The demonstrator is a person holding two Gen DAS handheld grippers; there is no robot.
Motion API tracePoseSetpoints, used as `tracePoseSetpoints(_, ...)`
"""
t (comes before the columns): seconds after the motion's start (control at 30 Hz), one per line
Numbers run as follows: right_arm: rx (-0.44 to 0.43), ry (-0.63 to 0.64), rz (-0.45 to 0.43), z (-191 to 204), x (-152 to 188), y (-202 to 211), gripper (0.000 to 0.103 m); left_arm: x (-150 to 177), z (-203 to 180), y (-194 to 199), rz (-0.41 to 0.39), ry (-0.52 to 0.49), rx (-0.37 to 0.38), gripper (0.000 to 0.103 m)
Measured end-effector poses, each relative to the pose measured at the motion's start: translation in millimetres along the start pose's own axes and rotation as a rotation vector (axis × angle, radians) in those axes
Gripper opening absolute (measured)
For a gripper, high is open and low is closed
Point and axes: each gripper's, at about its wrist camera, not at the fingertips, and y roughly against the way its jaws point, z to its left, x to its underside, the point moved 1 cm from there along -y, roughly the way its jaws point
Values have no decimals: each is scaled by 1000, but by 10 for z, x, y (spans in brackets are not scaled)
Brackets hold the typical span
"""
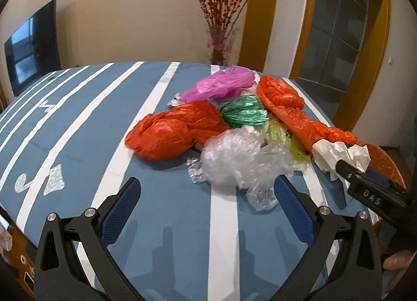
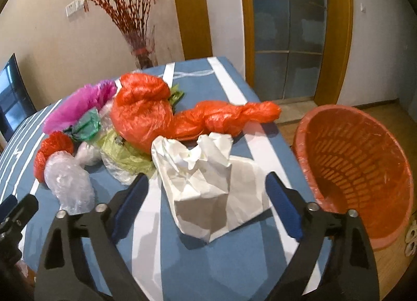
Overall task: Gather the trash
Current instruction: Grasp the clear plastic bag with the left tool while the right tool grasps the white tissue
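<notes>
On the blue, white-striped tablecloth (image 1: 78,129), the trash sits bunched in one heap, probably gathered for quick picking: a knotted orange bag (image 1: 174,131), a pink bag (image 1: 221,83), a green bag (image 1: 243,111), clear plastic film (image 1: 242,160) and a long orange bag (image 2: 182,116). The left gripper (image 1: 207,196) hovers before the film, jaws spread wide and empty. Further right, the right gripper (image 2: 207,196) straddles a crumpled white paper (image 2: 206,181), jaws wide on either side, pads apparently not yet pressing. An orange basket (image 2: 359,165) waits beside the table's right edge, seemingly as the bin. Behind stand a vase of red branches (image 1: 221,14), a dark screen (image 1: 31,48) and a wood-framed door (image 2: 289,30).
</notes>
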Motion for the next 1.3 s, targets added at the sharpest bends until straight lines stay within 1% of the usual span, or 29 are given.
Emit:
tracePoseSetpoints(0.07,-3,3,13,-5,7,-36,74,-27,-23,-43,6,-6,14,101)
tracePoseSetpoints(0.13,-13,1,28,-19,33,-65,59,-60,-42,-101,18,-6,23,101)
tracePoseSetpoints(0.17,-18,-2,36,-31,45,-77,55,-74,-51,-127,23,-6,30,101)
tracePoseSetpoints(0.2,-22,-5,43,-45,57,-83,45,-95,-58,-161,30,-4,38,101)
tracePoseSetpoints(0.23,-31,-11,53,-66,74,-99,39,-119,-63,-195,37,0,47,101)
tracePoseSetpoints(0.3,-42,-15,48,-99,101,-84,37,-161,-65,-249,46,9,59,101)
tracePoseSetpoints(0.37,-34,-6,40,-105,110,-65,32,-193,-76,-295,52,18,62,101)
tracePoseSetpoints(0.4,-36,-3,38,-116,119,-52,26,-212,-83,-319,56,24,67,101)
tracePoseSetpoints(0.43,-40,-4,38,-124,121,-47,21,-217,-91,-332,57,29,73,101)
tracePoseSetpoints(0.57,-50,-8,33,-164,139,-17,17,-239,-123,-421,78,42,94,100)
tracePoseSetpoints(0.63,-53,-10,27,-173,147,-4,16,-232,-142,-470,93,44,109,97)
tracePoseSetpoints(0.7,-57,-13,21,-184,152,15,16,-208,-161,-517,116,46,131,83)
tracePoseSetpoints(0.77,-59,-16,18,-195,149,29,16,-177,-177,-574,140,54,159,77)
tracePoseSetpoints(0.83,-59,-20,17,-215,149,37,16,-158,-187,-606,149,55,164,71)
tracePoseSetpoints(0.9,-57,-23,16,-233,152,46,16,-146,-195,-629,154,51,175,55)
tracePoseSetpoints(0.93,-56,-25,15,-244,157,48,16,-139,-194,-642,155,48,184,52)
tracePoseSetpoints(1.0,-54,-28,15,-256,169,52,16,-137,-193,-642,150,46,203,40)
tracePoseSetpoints(1.1,-53,-29,12,-269,176,77,16,-130,-210,-599,136,41,226,32)
tracePoseSetpoints(1.3,-50,-45,-5,-336,175,195,16,-150,-252,-484,117,28,237,31)
